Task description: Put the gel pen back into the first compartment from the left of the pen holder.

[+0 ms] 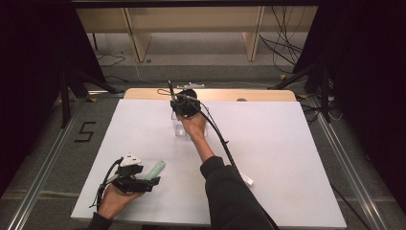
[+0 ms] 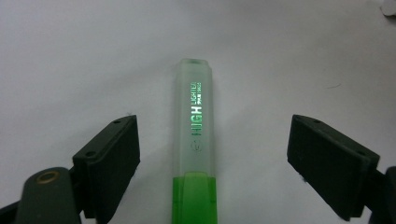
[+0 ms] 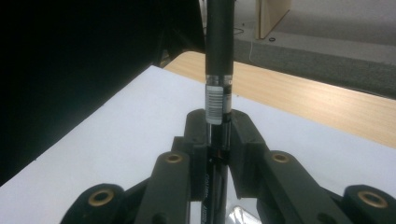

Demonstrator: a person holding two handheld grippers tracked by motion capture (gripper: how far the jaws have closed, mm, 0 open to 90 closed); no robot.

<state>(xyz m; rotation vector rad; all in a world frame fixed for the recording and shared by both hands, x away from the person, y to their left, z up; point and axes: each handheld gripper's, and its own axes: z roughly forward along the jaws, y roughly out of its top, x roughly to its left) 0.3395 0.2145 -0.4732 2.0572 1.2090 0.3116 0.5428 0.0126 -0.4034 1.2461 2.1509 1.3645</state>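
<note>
Right gripper view: black pen (image 3: 218, 56) bears barcode label.

white table (image 1: 287, 143), wooden shelf (image 1: 191, 19), floor cables (image 1: 282, 43)

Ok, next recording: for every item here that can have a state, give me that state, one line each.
Green translucent highlighter: capped, lying flat on the white table, between open jaws, untouched.
Black pen with barcode label: upright, clamped between jaws.
Clear plastic cup: upright on the table, below the right hand.
Left gripper: open, astride the highlighter.
Right gripper: shut on the pen.
</note>
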